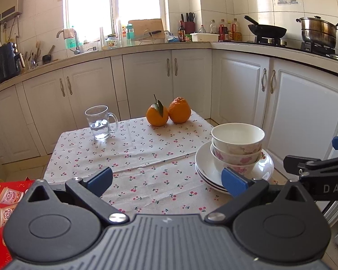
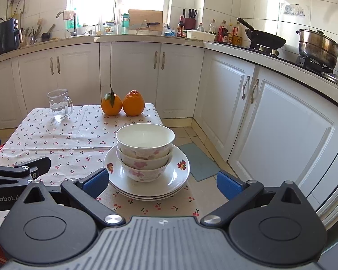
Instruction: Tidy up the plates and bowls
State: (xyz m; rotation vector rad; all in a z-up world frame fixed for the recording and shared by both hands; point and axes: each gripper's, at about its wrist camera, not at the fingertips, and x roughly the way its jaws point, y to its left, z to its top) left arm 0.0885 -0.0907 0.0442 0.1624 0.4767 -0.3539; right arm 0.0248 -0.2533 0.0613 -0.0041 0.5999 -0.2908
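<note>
Jaws: left gripper (image 1: 166,180) and right gripper (image 2: 162,181) both spread, empty | bowls (image 2: 145,150) nested on plates (image 2: 146,180), near right | advice: retreat slowly, clear of rims.

Both grippers spread wide, side by side.

The left gripper (image 1: 166,181) is held level and pointing forward, its blue-padded fingers (image 1: 100,177) far apart with nothing between them. The right gripper (image 2: 162,182) sits just beside it at much the same height, its blue pads (image 2: 228,185) equally parted and gripping nothing.
</note>
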